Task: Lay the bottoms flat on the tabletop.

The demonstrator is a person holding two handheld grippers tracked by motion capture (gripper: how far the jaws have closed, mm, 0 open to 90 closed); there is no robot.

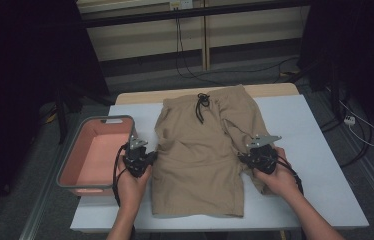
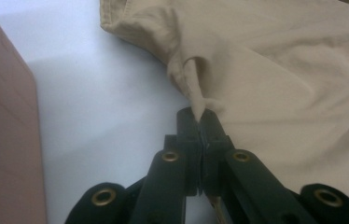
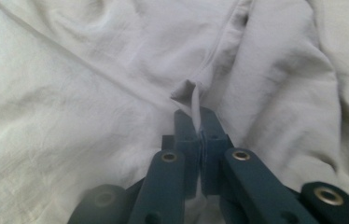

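Pinching the tan shorts (image 1: 202, 150) — both hand-held grippers, left (image 1: 144, 158) and right (image 1: 249, 156) — beside an empty pink bin (image 1: 75, 150).

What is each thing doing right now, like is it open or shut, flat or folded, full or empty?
shorts: spread on the table, waistband at the far side, one pinch lifted on each side edge
drawstring: tied, lying on the waistband
bin: open-topped, empty, beside the shorts
left gripper: fingers shut on a shorts fold
right gripper: fingers shut on a shorts fold
table: covered by a pale sheet
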